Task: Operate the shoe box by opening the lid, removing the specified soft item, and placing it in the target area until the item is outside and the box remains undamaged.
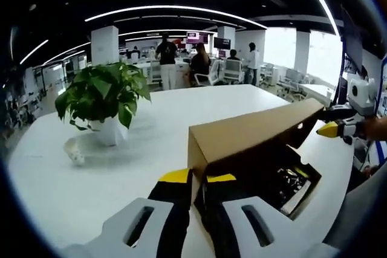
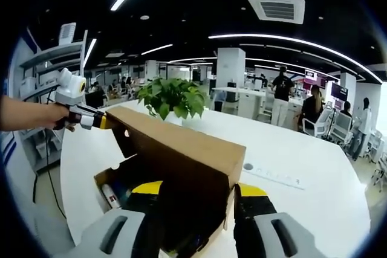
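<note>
On the white counter (image 1: 91, 167) at six o'clock, we hold the shoe box (image 1: 284, 179) lid (image 1: 254, 131) raised: left hand-held gripper (image 1: 198, 179) and right hand-held gripper (image 2: 199, 193) each clenched on a lid end. The soft item remains inside, not clearly visible; removal is left.

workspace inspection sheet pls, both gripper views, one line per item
surface: white table, bare around the box
job's things: cardboard shoe box open, lid raised; dark contents inside, soft item not made out
clutter: potted plant; small pale object; power strip
grippers: left gripper and right gripper each clamp one end of the lid
cables: nothing seen
surroundings: open office, people standing at desks
</note>
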